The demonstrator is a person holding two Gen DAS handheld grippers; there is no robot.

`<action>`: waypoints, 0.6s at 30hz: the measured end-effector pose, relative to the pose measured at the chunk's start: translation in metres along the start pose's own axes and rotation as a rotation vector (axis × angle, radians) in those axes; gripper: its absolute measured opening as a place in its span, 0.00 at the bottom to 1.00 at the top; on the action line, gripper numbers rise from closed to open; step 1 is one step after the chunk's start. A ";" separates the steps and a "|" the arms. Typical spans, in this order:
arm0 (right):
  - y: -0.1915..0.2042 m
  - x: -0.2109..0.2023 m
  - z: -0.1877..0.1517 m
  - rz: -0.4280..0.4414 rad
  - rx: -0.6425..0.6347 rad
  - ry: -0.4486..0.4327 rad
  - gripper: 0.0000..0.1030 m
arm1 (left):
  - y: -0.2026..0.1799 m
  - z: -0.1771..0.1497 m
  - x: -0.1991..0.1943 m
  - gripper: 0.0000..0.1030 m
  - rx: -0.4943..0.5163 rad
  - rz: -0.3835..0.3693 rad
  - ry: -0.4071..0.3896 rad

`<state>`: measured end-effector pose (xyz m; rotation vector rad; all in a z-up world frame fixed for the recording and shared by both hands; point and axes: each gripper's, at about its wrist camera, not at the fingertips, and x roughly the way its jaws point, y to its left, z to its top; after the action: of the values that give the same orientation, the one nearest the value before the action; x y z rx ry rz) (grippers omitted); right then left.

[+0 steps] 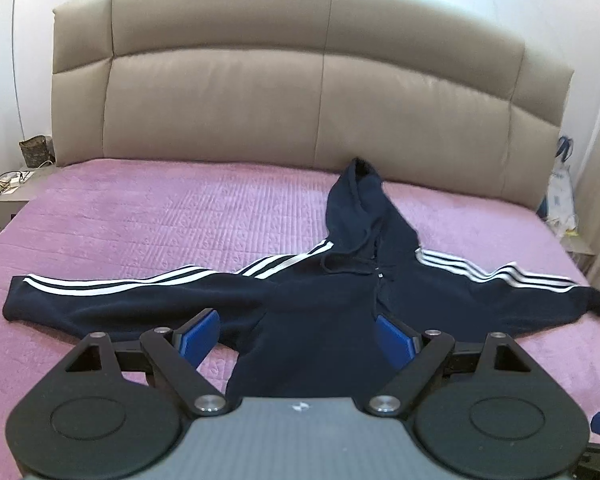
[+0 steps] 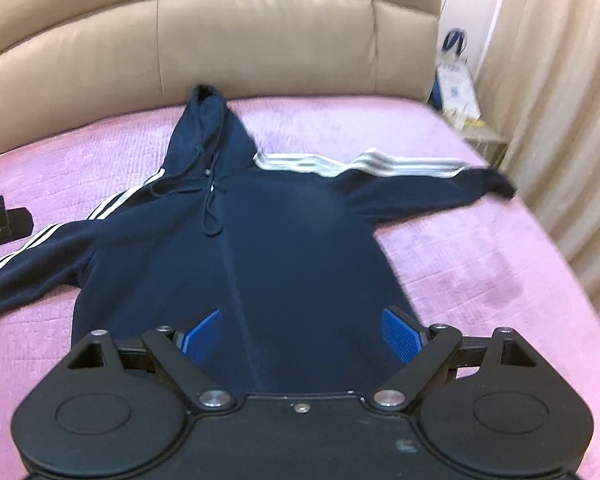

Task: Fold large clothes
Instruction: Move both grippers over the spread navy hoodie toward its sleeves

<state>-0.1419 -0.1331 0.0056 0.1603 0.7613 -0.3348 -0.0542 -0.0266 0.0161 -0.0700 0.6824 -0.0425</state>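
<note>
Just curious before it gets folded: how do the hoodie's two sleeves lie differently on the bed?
The left sleeve stretches out long and nearly straight, its stripes smooth. The right sleeve looks shorter and kinked, its stripes rippled near the middle. Both are navy with white stripes, spread flat on the pink bedspread.

Home bedroom, pink-quilted bed (image 1: 140, 216), padded beige headboard (image 1: 284, 92), nightstand (image 1: 8, 196)

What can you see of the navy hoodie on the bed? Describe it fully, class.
The navy hoodie lies flat and unfolded, front up, on the pink bedspread. It looks like soft fleece, with three white stripes along each outstretched sleeve. Its hood points toward the headboard, drawcords trailing loose on the chest. Neither open gripper is seen touching it.
</note>
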 end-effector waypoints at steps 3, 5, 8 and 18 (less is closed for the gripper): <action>-0.005 -0.025 0.030 0.004 0.037 -0.015 0.99 | 0.007 0.007 -0.029 0.85 -0.006 -0.023 -0.018; -0.018 -0.049 0.044 0.007 0.052 -0.032 0.99 | 0.011 0.008 -0.048 0.85 -0.004 -0.033 -0.033; -0.052 -0.048 0.036 -0.003 0.025 -0.060 0.99 | 0.023 0.013 -0.068 0.85 -0.015 -0.060 -0.054; -0.014 -0.060 0.029 -0.111 0.002 -0.063 0.99 | 0.056 0.009 -0.083 0.85 -0.095 -0.159 -0.071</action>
<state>-0.1681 -0.1396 0.0681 0.1095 0.7093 -0.4439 -0.1121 0.0348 0.0713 -0.2161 0.6066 -0.1594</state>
